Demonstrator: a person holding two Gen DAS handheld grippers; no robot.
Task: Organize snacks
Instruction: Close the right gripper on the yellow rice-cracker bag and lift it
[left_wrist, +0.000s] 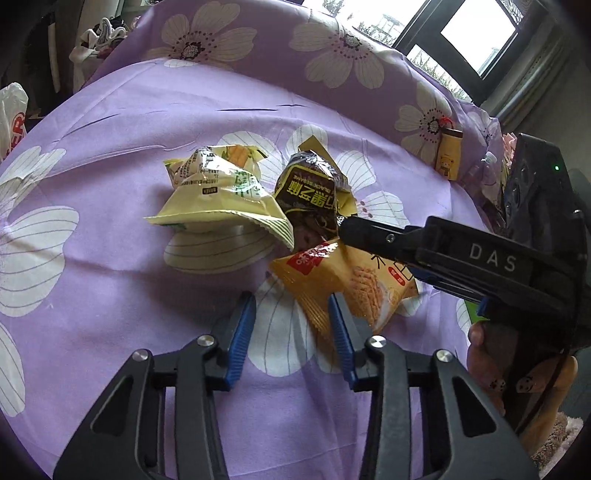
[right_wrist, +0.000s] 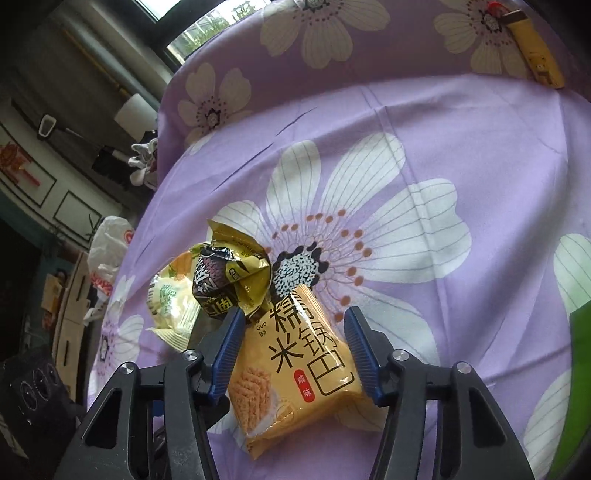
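Closing on the orange rice-cracker packet (right_wrist: 295, 373) looks like the step in hand: the right tongs (right_wrist: 295, 350) straddle it, one blue ribbed pad against its left edge, the other just beside its right edge with a sliver of gap, so they read as part-open and not yet gripping. To do it well, I would squeeze across the puffy middle rather than the crimped seam, gently, since the film is slick and the crackers inside probably crush easily. The left tongs (left_wrist: 291, 325) hover nearly closed with only cloth between the pads; the packet's corner lies just right of their right pad, outside the gap.

Just beyond the right tongs, touching the packet's far end, sits a crumpled dark sesame packet (right_wrist: 229, 280), glossy and creased. Further left lies a pale yellow-green packet (left_wrist: 218, 199), pillow-shaped with a serrated seam. All rest on a bed's smooth lilac sheet (right_wrist: 461, 122) printed with large white flowers.
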